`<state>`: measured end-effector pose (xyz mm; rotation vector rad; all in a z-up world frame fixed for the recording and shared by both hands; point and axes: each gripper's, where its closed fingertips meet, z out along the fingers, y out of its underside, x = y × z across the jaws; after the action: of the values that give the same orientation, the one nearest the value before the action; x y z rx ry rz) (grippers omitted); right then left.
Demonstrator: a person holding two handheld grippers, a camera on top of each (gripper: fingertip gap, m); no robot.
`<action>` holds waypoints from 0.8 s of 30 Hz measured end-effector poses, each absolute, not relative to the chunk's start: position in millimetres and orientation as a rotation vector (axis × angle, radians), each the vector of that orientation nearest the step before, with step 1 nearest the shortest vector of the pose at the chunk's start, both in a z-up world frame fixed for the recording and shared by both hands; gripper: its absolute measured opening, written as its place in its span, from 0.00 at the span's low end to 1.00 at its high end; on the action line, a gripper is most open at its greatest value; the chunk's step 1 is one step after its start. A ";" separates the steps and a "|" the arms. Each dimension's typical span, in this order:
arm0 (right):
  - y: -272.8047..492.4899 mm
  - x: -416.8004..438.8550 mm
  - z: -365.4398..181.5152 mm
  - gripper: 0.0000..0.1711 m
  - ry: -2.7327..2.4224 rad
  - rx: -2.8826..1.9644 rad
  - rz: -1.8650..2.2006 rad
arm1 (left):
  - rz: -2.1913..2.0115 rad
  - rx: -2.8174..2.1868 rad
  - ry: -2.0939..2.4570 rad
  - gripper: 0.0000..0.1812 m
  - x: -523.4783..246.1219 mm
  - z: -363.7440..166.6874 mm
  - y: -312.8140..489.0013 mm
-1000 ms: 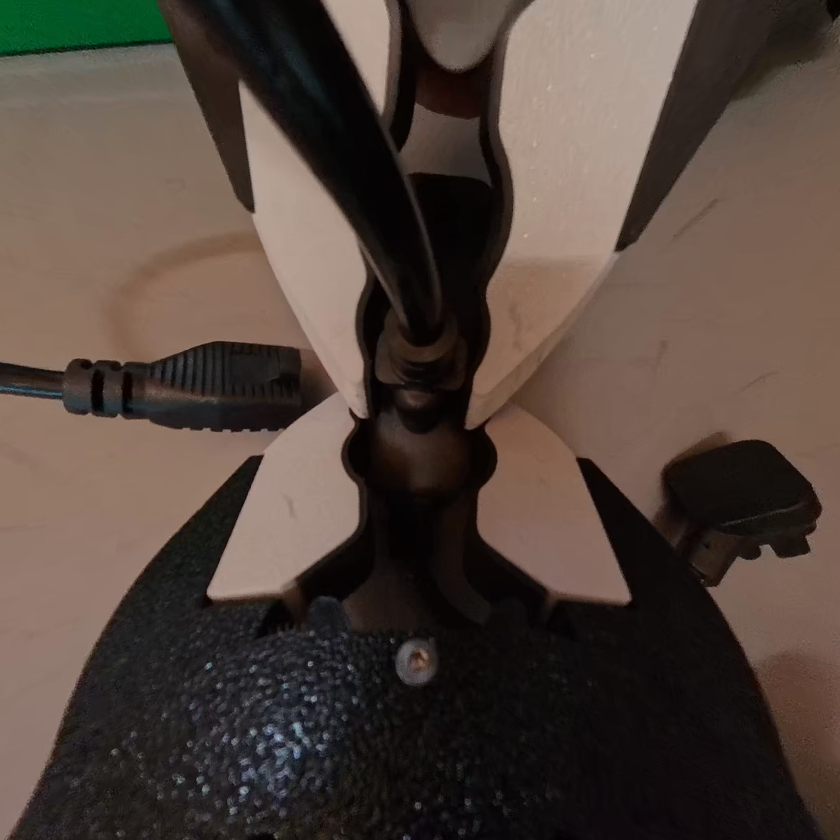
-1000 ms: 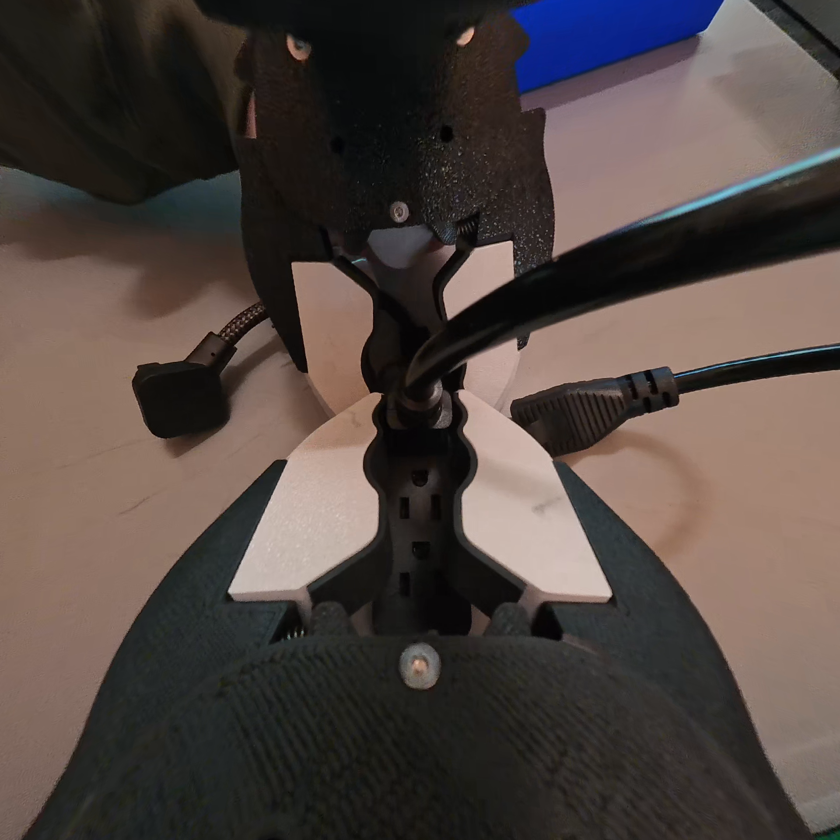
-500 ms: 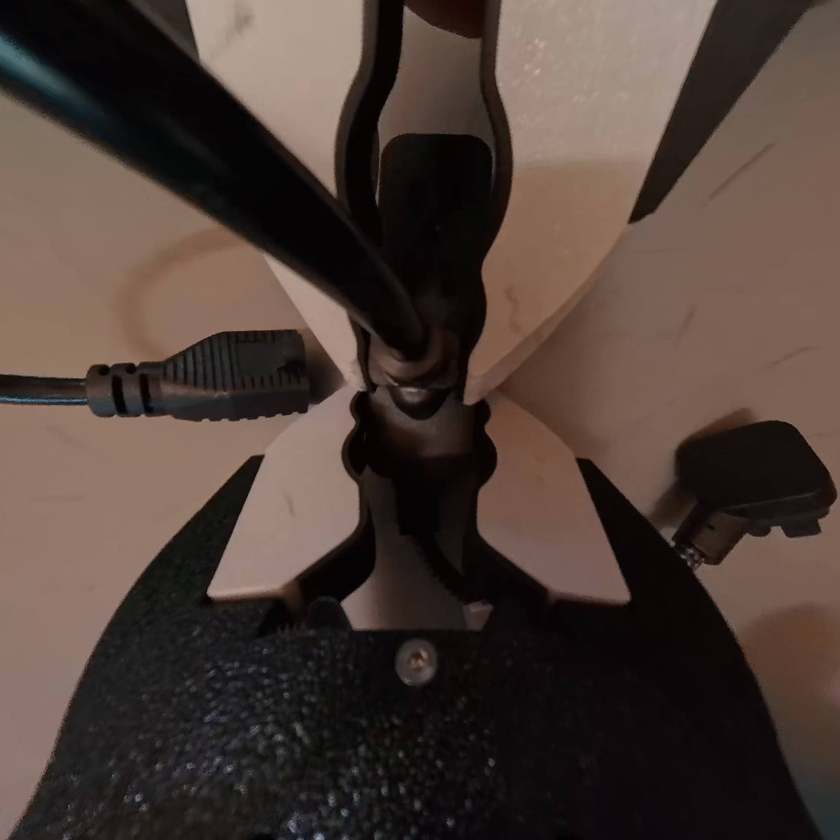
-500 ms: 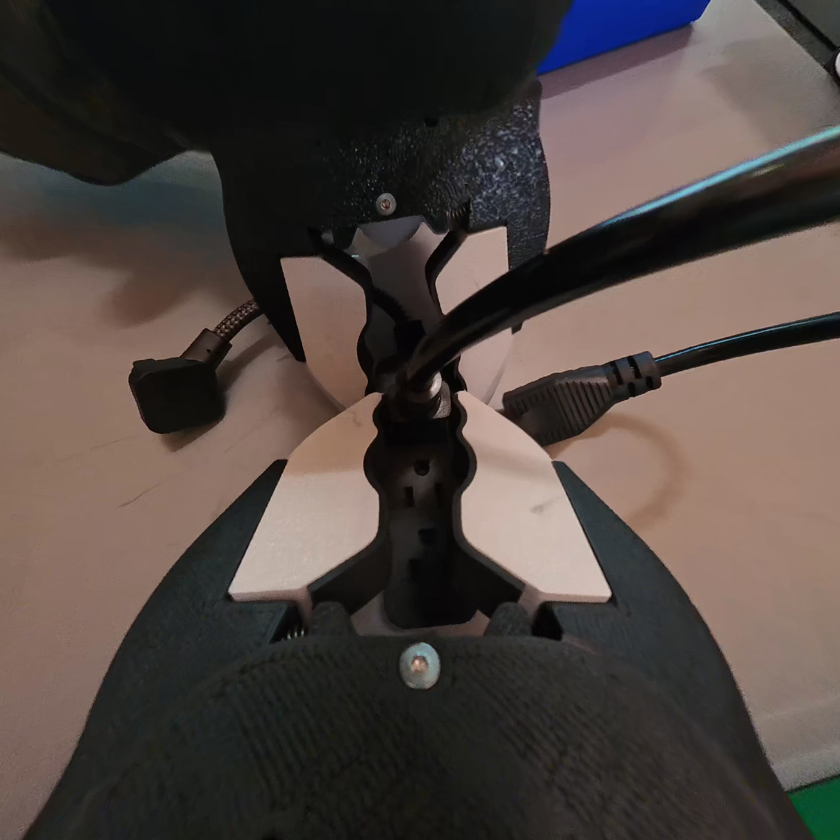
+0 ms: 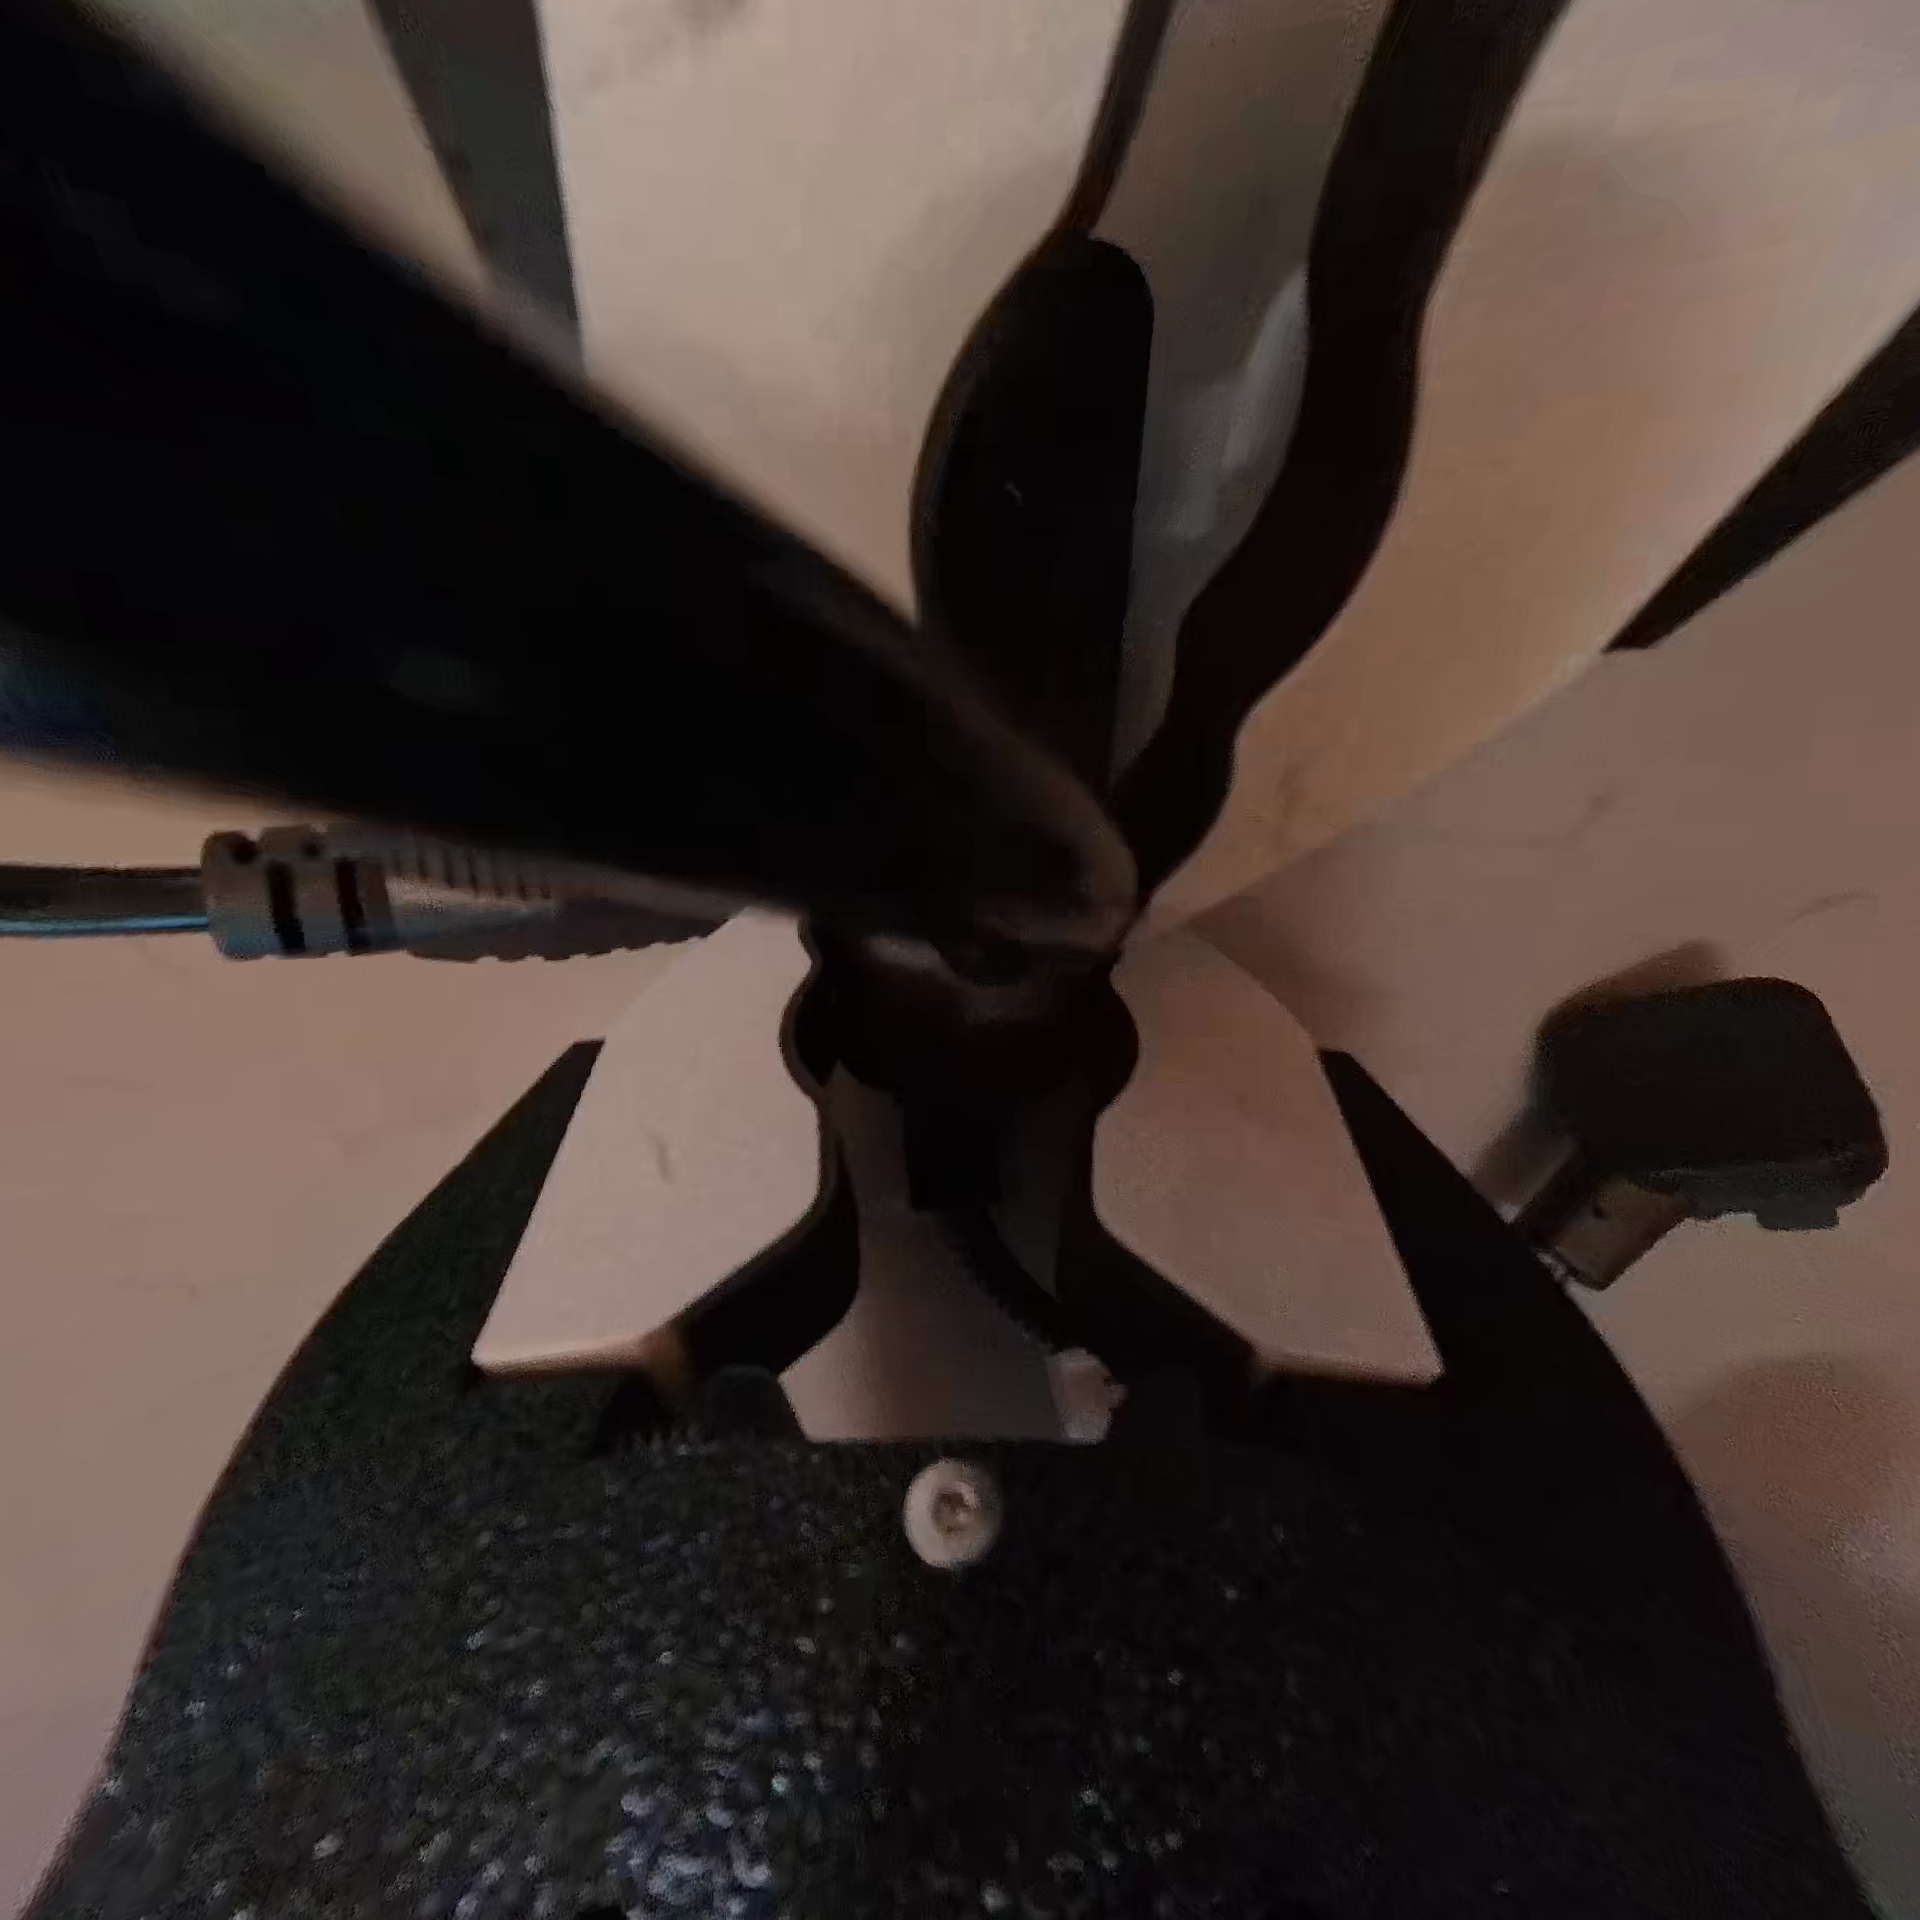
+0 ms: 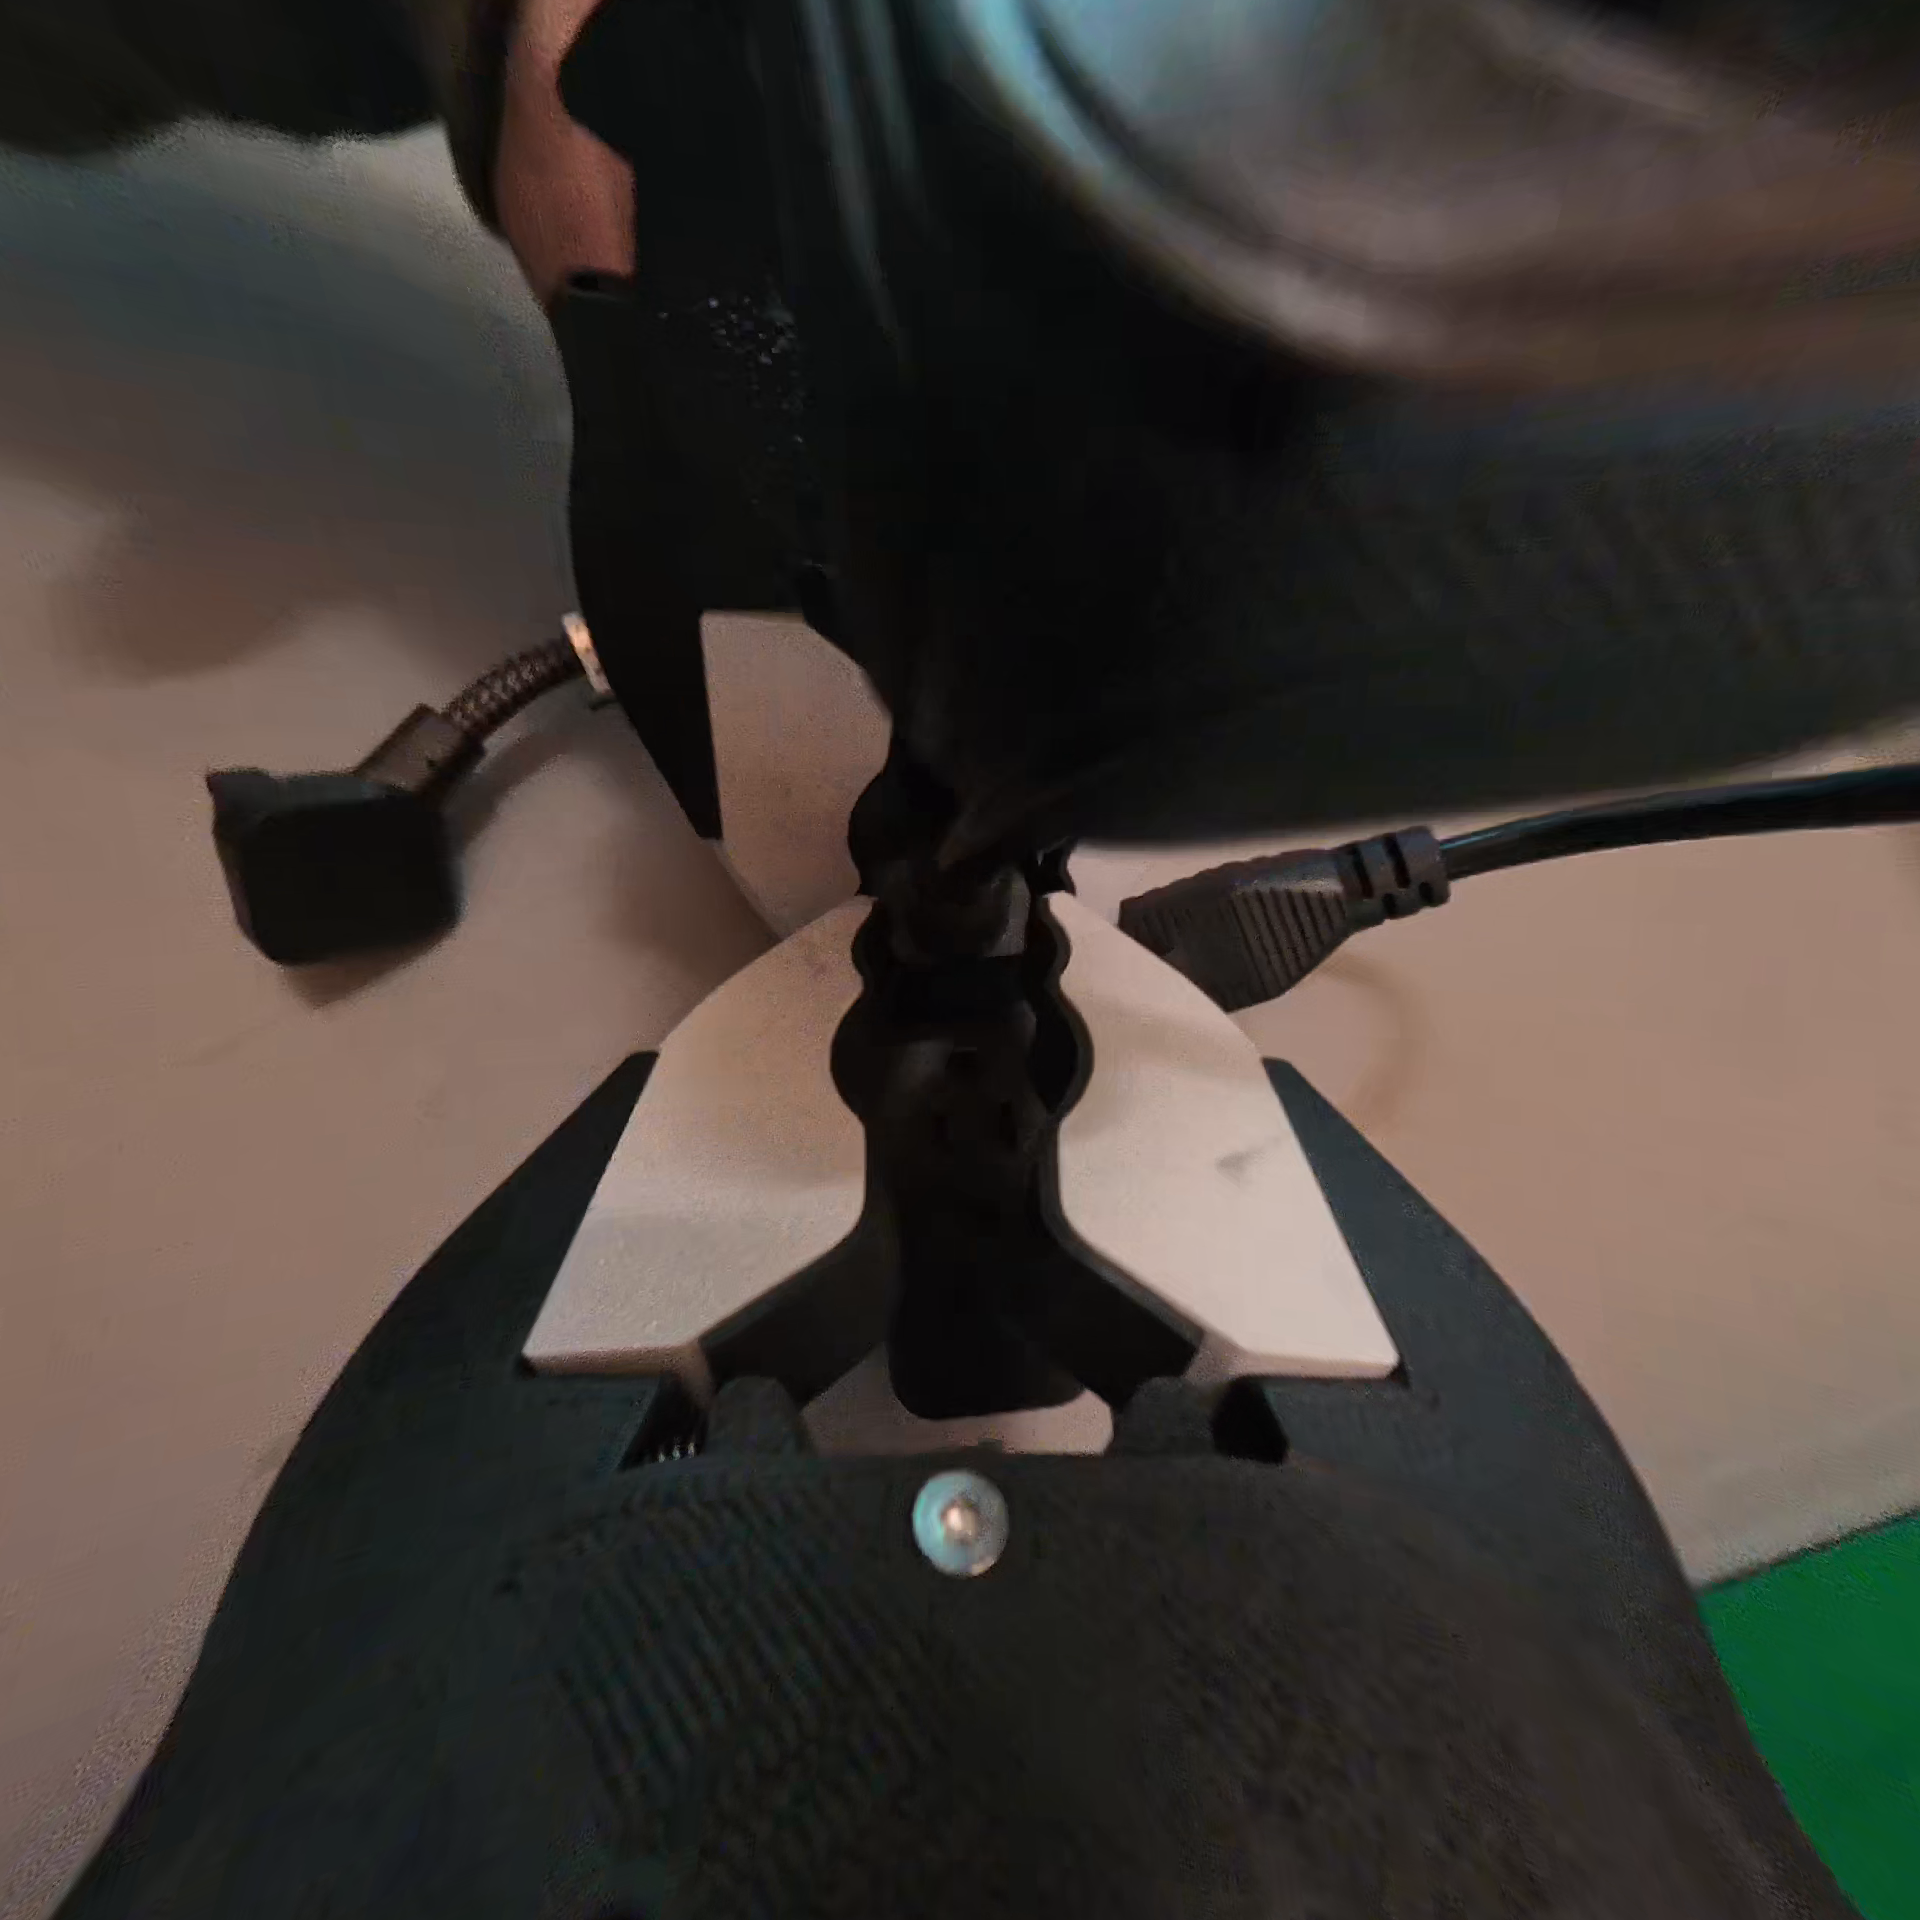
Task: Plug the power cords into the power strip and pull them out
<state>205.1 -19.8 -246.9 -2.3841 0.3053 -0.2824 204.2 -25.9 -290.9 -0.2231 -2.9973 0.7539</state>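
My left gripper (image 5: 966,935) is shut on a black plug (image 5: 961,1039), and the plug's thick black cord (image 5: 416,571) runs up to the left, blurred. My right gripper (image 6: 956,925) is shut on the black power strip (image 6: 956,1195), which lies lengthwise between its white fingers (image 6: 727,1195). The two grippers meet tip to tip. In the right wrist view the plug (image 6: 961,894) sits at the far end of the strip, under the left gripper's black body (image 6: 727,468). In the left wrist view the strip (image 5: 1039,468) shows beyond the plug. I cannot tell whether the prongs are seated.
A loose black cord connector (image 5: 416,904) lies on the beige tabletop (image 5: 208,1247); it also shows in the right wrist view (image 6: 1278,925). A black angled plug (image 6: 332,862) on a braided cable lies on the other side (image 5: 1704,1112). Green floor (image 6: 1818,1662) marks the table edge.
The grippers have closed in on each other, still tip to tip. The left gripper's body now looms over the right view. The cord has swung nearer to both cameras. Both views are blurred.
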 end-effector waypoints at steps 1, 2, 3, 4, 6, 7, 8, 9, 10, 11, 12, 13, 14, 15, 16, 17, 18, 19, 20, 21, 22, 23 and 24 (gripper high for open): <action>-21.2 203.8 -247.0 0.15 0.295 -2.404 -0.262 | 0.768 -0.199 -2.983 0.24 202.2 -290.9 -27.2; -22.4 204.7 -246.9 0.15 0.303 -2.401 -0.233 | 0.786 -0.156 -2.974 0.24 202.3 -290.8 -28.8; -23.7 206.6 -246.9 0.15 0.318 -2.391 -0.201 | 0.795 -0.127 -2.976 0.25 203.4 -290.8 -30.1; -24.6 208.7 -246.7 0.15 0.333 -2.372 -0.169 | 0.808 -0.105 -2.976 0.25 204.8 -290.8 -31.0; -26.5 212.8 -246.5 0.15 0.395 -2.297 -0.098 | 0.826 -0.064 -2.974 0.25 208.0 -290.7 -31.2; -26.8 213.0 -246.6 0.15 0.414 -2.279 -0.087 | 0.828 -0.057 -2.971 0.25 208.4 -290.7 -31.2; -26.1 212.1 -246.5 0.15 0.409 -2.299 -0.121 | 0.823 -0.067 -2.976 0.25 208.3 -290.9 -30.8; -25.3 209.7 -246.5 0.15 0.353 -2.360 -0.196 | 0.812 -0.090 -2.984 0.25 207.6 -291.0 -30.5; -24.9 207.8 -247.1 0.15 0.289 -2.412 -0.258 | 0.814 -0.122 -2.990 0.25 207.2 -291.0 -30.8; -26.0 206.6 -246.8 0.15 0.264 -2.428 -0.258 | 0.832 -0.131 -2.977 0.25 206.0 -290.9 -31.9; -27.3 207.2 -246.4 0.15 0.266 -2.428 -0.227 | 0.850 -0.093 -2.962 0.25 205.5 -290.5 -33.8; -28.0 208.3 -246.1 0.15 0.266 -2.418 -0.188 | 0.840 -0.068 -2.970 0.25 205.6 -290.6 -34.1; -28.3 209.7 -245.9 0.15 0.278 -2.394 -0.157 | 0.837 -0.055 -2.970 0.25 205.6 -290.5 -34.0; -28.5 212.0 -246.2 0.15 0.316 -2.361 -0.131 | 0.848 -0.038 -2.969 0.25 207.1 -290.6 -33.2; -27.8 212.2 -246.3 0.15 0.334 -2.347 -0.130 | 0.861 -0.032 -2.970 0.25 208.7 -290.8 -32.6; -26.7 210.6 -245.7 0.15 0.316 -2.380 -0.176 | 0.863 -0.042 -2.965 0.25 208.5 -290.7 -32.1; -25.7 208.3 -245.4 0.15 0.261 -2.429 -0.241 | 0.852 -0.072 -2.970 0.25 207.5 -290.2 -31.6; -27.1 206.5 -246.0 0.15 0.213 -2.476 -0.283 | 0.850 -0.098 -2.984 0.25 206.9 -290.2 -31.9; -29.6 204.9 -245.8 0.15 0.168 -2.520 -0.303 | 0.861 -0.082 -2.975 0.25 205.3 -290.2 -33.7; -31.9 204.9 -246.3 0.15 0.132 -2.547 -0.310 | 0.864 -0.054 -2.970 0.25 204.4 -290.6 -35.1; -32.2 205.6 -246.4 0.16 0.147 -2.524 -0.260 | 0.856 -0.042 -2.984 0.25 204.8 -290.8 -35.3; -32.9 206.9 -246.2 0.15 0.174 -2.487 -0.206 | 0.851 -0.024 -2.993 0.25 205.2 -290.8 -35.4; -33.5 209.5 -246.7 0.16 0.213 -2.452 -0.177 | 0.862 0.011 -2.990 0.25 207.0 -290.6 -35.0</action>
<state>209.5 -33.5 -246.7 -2.4522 0.2125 -0.1772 207.0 -35.0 -290.6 0.0106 -2.9903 0.8615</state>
